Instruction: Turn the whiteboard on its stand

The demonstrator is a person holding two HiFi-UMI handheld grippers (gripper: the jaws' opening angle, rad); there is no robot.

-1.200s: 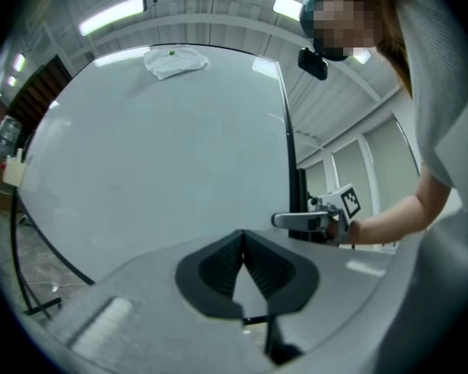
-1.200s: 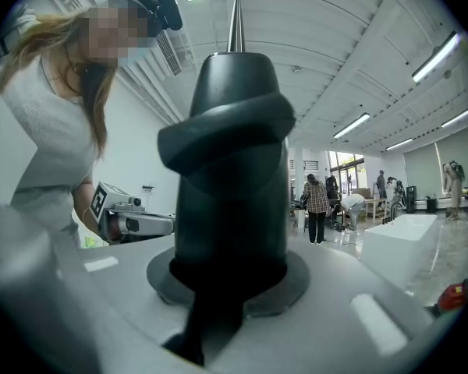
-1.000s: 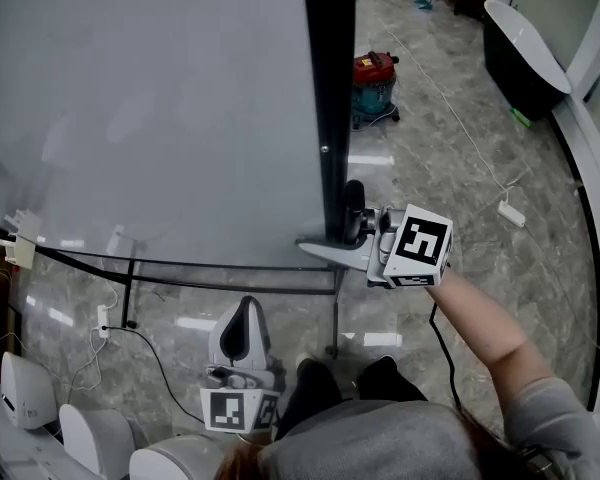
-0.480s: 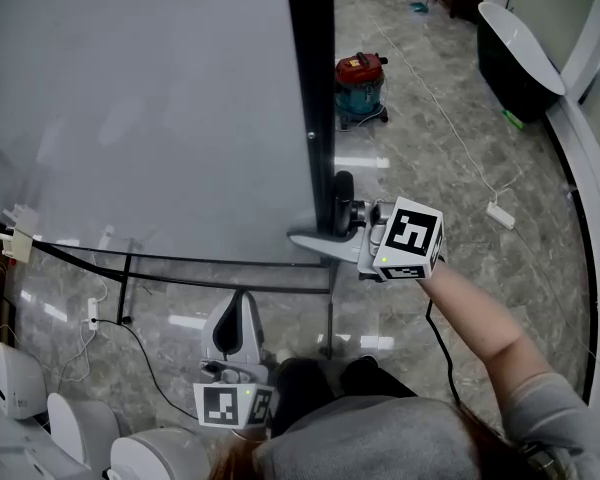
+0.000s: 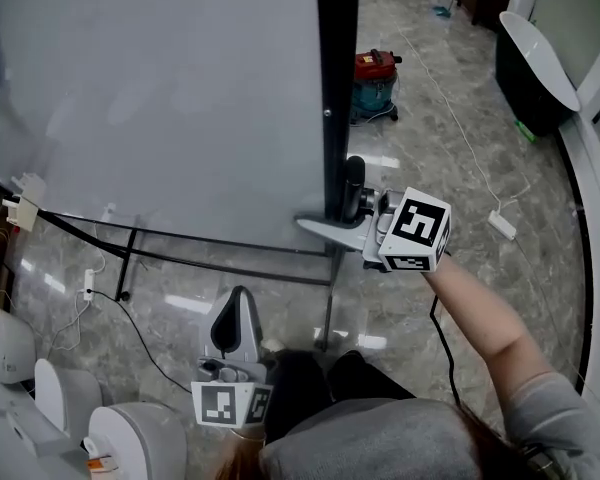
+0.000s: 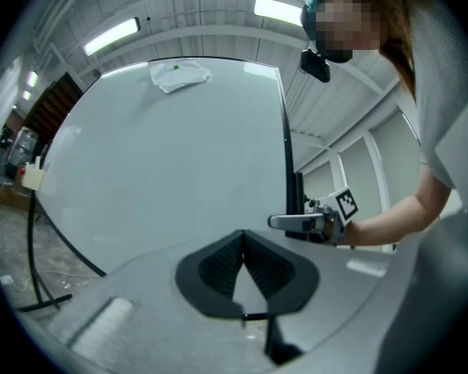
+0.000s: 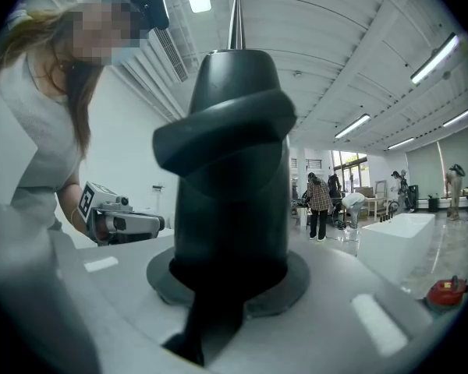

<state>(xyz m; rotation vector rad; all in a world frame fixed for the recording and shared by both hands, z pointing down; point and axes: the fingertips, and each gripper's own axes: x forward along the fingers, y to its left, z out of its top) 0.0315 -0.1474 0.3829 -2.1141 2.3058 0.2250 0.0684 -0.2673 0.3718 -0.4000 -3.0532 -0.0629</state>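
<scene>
Here was the picture: one large pale grey whiteboard (image 5: 170, 98) filled the left and far part of the head view, above its black tube stand (image 5: 130, 264). Its black frame edge (image 5: 337, 68) ran straight down the middle. The right gripper (image 5: 337, 211) had that edge, with its two jaws clamped across the black frame at the board's lower right corner. The right gripper view showed them closed round it. The left gripper (image 5: 237, 316) hung low and near, just in front of the person's body and apart from the board. In its own view the ridged pads (image 6: 222, 265) met at their tips with nothing between them. That made two grippers, and only one was on the board.

Room to swing? Right of the frame edge the grey marble floor (image 5: 430, 158) lay open. One red-and-teal drum vacuum cleaner (image 5: 375, 81) stood on it, far and just right of the edge. One black bathtub with a white inside (image 5: 535, 63) sat well apart at the far right. One white power strip (image 5: 501, 224) lay on the floor to the right, its cable trailing away to the far side. A second white strip (image 5: 88, 284) lay under the board at the left. Three white rounded shells (image 5: 65, 398) crowded the near left corner. In the right gripper view a few people (image 7: 320, 205) stood far off across the hall.
</scene>
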